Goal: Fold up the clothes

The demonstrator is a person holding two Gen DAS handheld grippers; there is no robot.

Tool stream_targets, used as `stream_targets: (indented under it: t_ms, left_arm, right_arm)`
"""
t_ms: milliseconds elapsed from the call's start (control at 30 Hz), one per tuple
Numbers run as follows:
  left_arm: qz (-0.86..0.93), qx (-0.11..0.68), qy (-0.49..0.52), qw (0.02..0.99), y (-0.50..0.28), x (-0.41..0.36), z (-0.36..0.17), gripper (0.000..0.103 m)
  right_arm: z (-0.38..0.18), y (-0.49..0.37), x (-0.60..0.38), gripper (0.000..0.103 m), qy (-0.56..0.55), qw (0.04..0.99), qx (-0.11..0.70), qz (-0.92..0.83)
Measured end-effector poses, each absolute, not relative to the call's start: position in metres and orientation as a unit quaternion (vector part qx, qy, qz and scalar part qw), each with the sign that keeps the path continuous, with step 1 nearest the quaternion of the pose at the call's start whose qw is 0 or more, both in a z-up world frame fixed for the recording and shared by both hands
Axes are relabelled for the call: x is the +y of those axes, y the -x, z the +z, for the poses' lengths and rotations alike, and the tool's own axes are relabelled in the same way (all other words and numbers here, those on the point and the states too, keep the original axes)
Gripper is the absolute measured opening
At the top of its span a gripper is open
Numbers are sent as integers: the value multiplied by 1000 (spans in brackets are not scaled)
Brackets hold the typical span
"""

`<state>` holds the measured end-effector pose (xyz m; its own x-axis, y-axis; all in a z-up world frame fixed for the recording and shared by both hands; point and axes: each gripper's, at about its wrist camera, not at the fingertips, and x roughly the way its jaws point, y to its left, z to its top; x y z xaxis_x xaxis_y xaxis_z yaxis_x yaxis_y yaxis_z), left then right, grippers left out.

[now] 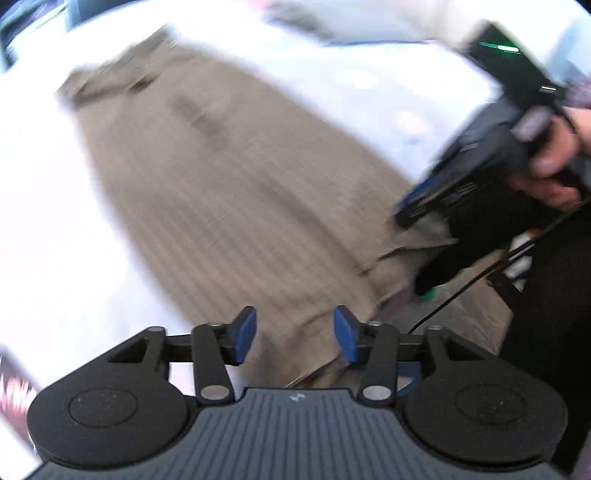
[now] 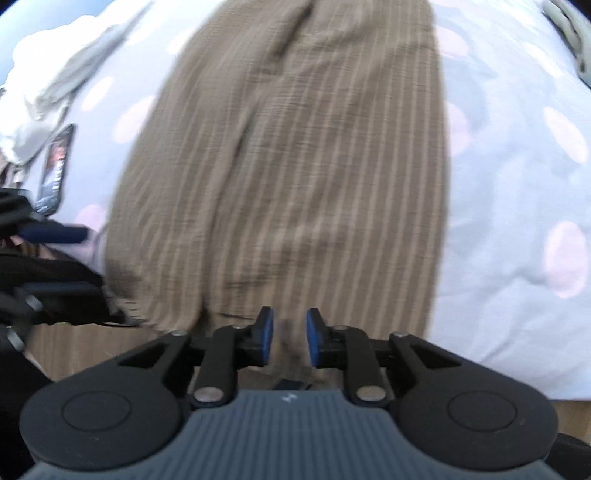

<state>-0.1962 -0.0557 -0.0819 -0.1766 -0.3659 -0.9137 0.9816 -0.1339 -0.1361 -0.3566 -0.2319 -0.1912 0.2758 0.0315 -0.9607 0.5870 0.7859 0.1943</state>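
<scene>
A brown striped garment (image 1: pixel 221 177) lies lengthwise and flat on a pale bed sheet (image 1: pixel 44 221). My left gripper (image 1: pixel 295 334) hovers over its near end, open, with nothing between the blue pads. My right gripper (image 2: pixel 290 338) hangs over the near hem of the same garment (image 2: pixel 295 166), its pads a small gap apart and pinching no cloth. In the left wrist view the right gripper (image 1: pixel 410 208) sits at the garment's right corner, held by a hand (image 1: pixel 554 166). One blue finger of the left gripper (image 2: pixel 55 233) shows at the left edge of the right wrist view.
The sheet (image 2: pixel 517 184) has pale pink dots. A dark phone-like slab (image 2: pixel 55 166) lies left of the garment, with a crumpled grey-white cloth (image 2: pixel 62 77) beyond it. More grey fabric (image 2: pixel 569 33) sits at the far right. A black cable (image 1: pixel 461 288) trails by the bed's edge.
</scene>
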Motion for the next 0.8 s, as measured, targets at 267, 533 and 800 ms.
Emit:
stream_targets:
  t_ms: [267,533,800]
  left_arm:
    - [-577,532,-345,514,152,-65,-140,46]
    - [-588,547,-395,446,184,-64,-168,4]
    - [-580,557,-437,403,205,-61,-182,0]
  right_arm:
    - [-199,379,-267,41,-267,724,590,-238]
    - [-214,395,-270,42,-282,705,599,-252]
    - [-246,425,-258,1,-341,627,662,-228]
